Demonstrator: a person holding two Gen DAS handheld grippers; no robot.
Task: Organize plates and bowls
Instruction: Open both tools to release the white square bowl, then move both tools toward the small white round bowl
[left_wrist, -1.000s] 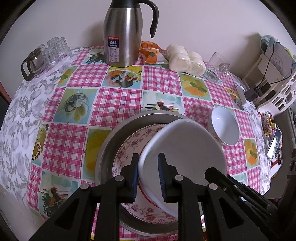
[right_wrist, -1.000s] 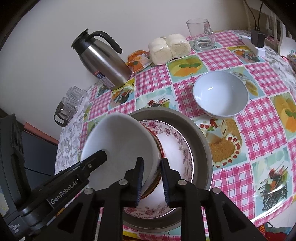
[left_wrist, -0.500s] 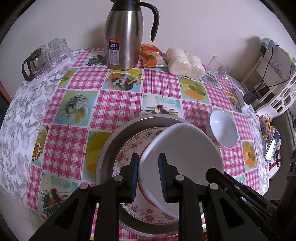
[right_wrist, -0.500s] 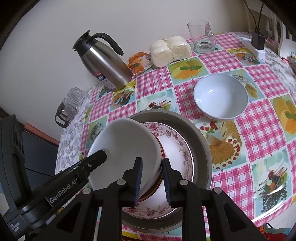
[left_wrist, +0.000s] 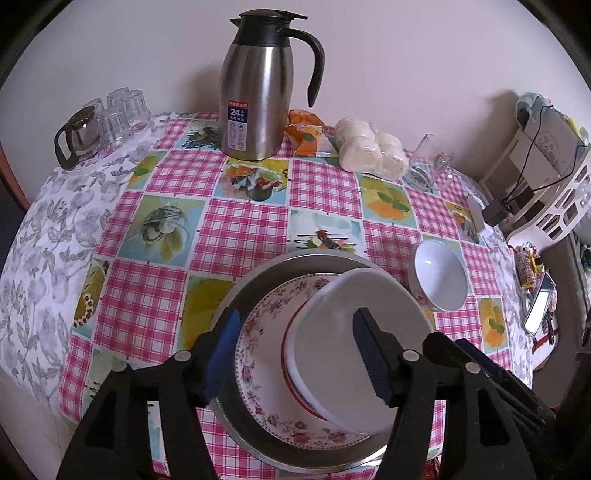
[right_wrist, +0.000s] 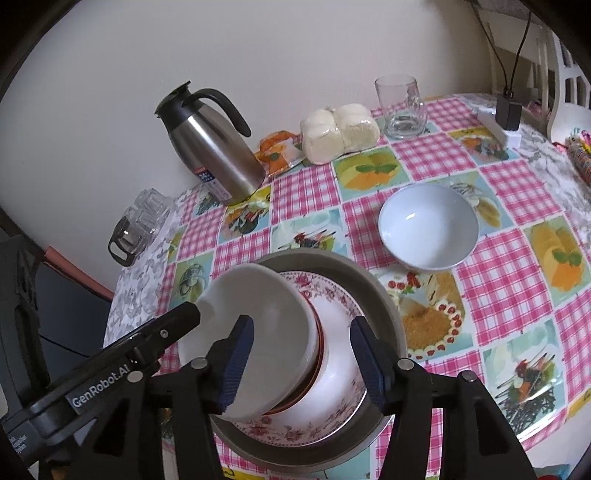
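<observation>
Nearest, both tools just let go: left gripper (left_wrist: 295, 350) and right gripper (right_wrist: 301, 356) with jaws freshly spread, blue pads clear of the plain white round plate (left_wrist: 354, 354) lying between them, nothing grasped. White plate topmost on a stack: beneath it a red-rimmed plate (left_wrist: 291, 373) showing only as an edge, then a floral-patterned ceramic plate (left_wrist: 258, 373), all inside a wide grey metal basin (left_wrist: 240, 295). Seemingly tilted and off-centre rather than seated flat, though hard to judge through the fisheye.

Risks, as a guess: sliding or rocking of the white plate if not settled; a pad catching its rim on withdrawal and dragging it askew; chipping against the basin wall.

A little beyond, to the right of the basin and apart from it, an empty pale-blue ceramic bowl (right_wrist: 428, 225) on the pink checked tablecloth (left_wrist: 236, 229), not yet gathered.

Farther back by the wall: stainless steel jug with black handle (left_wrist: 255, 92), orange snack packet (left_wrist: 306, 133), wrapped pack of white buns (left_wrist: 369, 151), clear glass mug (right_wrist: 400, 107), cluster of small glasses with a glass pot (left_wrist: 99, 125).

Count: three plates visible, one bowl, one basin, one jug, two grippers.
</observation>
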